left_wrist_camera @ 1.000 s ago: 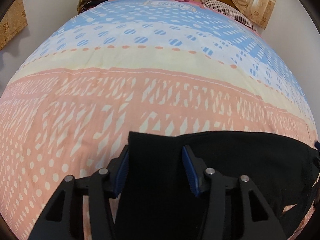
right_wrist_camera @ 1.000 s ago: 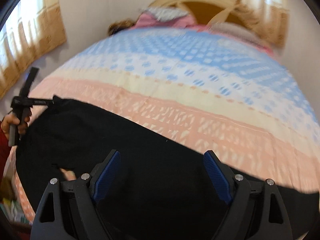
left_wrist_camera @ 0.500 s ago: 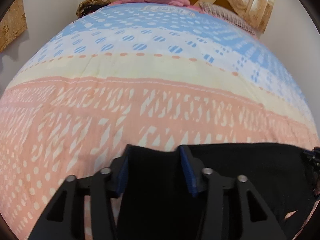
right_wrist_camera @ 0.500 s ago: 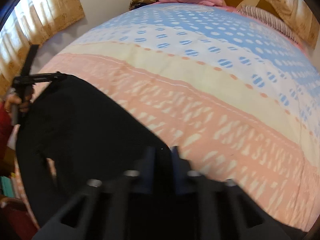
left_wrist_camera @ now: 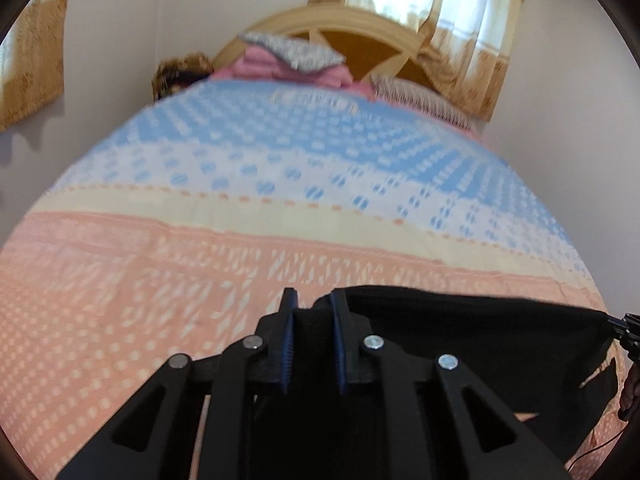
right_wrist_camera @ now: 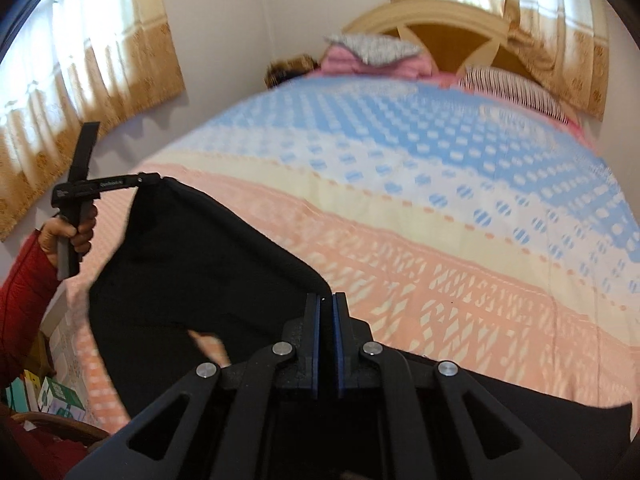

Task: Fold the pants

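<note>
In the left wrist view, the left gripper [left_wrist_camera: 313, 334] was clenched on a bunched corner of the black pants [left_wrist_camera: 472, 344], whose taut upper edge ran rightward above the patterned bedspread [left_wrist_camera: 248, 208], likely lifted for folding.

In the right wrist view, the right gripper [right_wrist_camera: 326, 334] pinched the opposite corner, the long axis stretching left-to-right between both claws.

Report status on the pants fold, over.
Left gripper and right gripper both shut on pants. Pants lifted, stretched between them over the bed. Nothing in the way.
</note>
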`<state>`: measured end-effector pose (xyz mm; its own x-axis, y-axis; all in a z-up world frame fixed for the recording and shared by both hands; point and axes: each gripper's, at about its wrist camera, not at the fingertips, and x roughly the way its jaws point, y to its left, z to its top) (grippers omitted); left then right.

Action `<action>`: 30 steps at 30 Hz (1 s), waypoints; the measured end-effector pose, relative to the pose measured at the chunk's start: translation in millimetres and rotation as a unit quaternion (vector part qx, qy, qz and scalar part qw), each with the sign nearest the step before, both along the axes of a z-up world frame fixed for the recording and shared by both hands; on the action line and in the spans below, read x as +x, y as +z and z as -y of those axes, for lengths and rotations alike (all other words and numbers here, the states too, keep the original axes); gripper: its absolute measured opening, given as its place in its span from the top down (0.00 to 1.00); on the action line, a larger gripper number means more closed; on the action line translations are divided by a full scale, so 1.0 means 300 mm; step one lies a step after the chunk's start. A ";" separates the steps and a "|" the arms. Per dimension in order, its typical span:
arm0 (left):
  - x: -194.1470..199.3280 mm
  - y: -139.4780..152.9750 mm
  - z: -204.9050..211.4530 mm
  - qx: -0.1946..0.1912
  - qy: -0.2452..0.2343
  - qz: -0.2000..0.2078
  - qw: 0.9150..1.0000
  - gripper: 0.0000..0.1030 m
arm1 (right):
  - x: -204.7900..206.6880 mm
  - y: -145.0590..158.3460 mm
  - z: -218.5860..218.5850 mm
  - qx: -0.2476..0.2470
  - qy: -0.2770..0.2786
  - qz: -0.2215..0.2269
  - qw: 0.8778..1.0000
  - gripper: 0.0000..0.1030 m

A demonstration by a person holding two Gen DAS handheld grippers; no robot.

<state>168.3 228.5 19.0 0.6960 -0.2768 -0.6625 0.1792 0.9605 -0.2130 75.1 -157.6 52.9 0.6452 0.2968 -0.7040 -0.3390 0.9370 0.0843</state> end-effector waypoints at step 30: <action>-0.590 -0.153 -0.214 -0.056 0.029 -0.046 0.997 0.59 | -0.576 -0.283 -0.097 0.063 0.012 -0.045 0.997 0.84</action>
